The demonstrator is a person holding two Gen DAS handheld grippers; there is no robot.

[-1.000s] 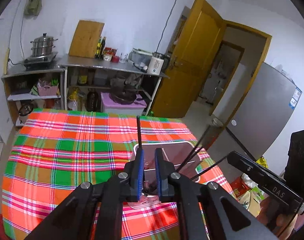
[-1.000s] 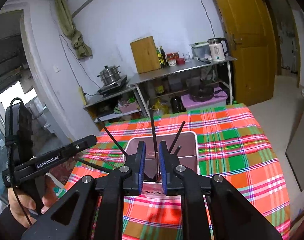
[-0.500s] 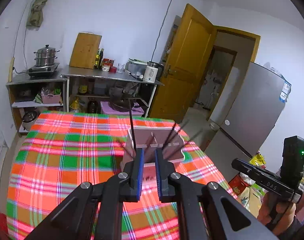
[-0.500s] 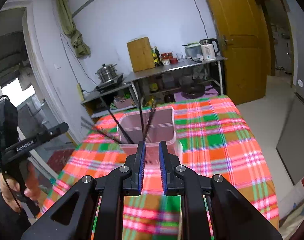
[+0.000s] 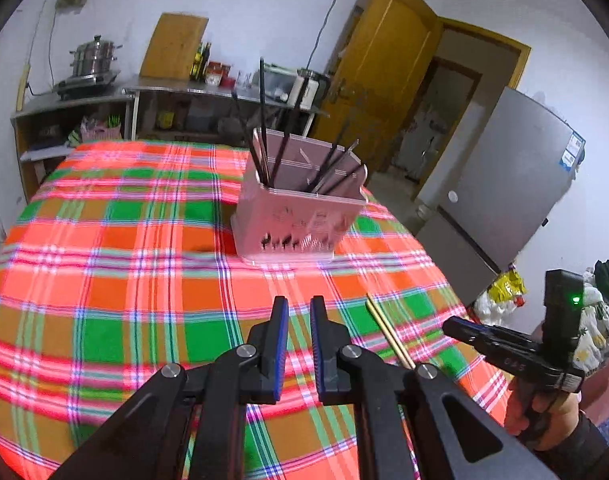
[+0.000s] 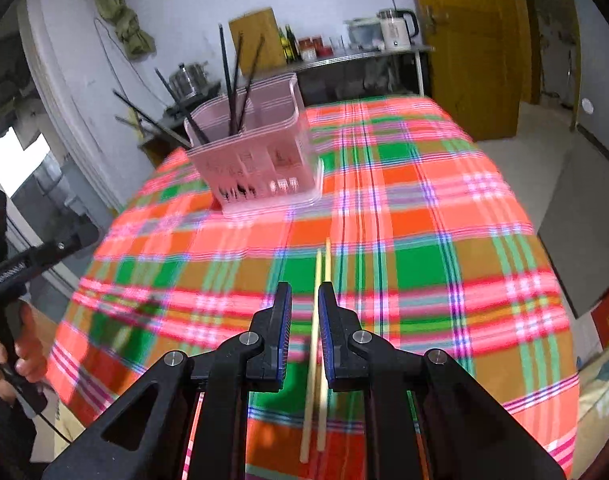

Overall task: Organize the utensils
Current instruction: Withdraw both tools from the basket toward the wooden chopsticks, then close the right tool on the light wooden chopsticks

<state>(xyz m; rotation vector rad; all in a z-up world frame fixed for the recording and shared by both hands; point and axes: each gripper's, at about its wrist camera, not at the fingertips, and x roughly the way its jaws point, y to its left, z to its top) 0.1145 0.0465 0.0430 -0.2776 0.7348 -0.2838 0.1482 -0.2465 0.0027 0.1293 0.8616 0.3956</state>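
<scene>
both tools hover level above the cloth [image 5: 104, 280], slightly parted, empty; right tool [image 6: 304, 300] over pale chopsticks [image 6: 314, 360].

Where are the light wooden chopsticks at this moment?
In the right wrist view, the light wooden chopsticks lie flat on the plaid tablecloth, between the open fingers of the right gripper, nearer the camera than the pink utensil basket.

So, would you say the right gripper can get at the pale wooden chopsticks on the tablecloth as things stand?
Probably yes. The right gripper is open and empty, with the pale chopsticks lying flat on the tablecloth right below its fingers, and nothing lies between them; the pink holder stands well beyond.
</scene>
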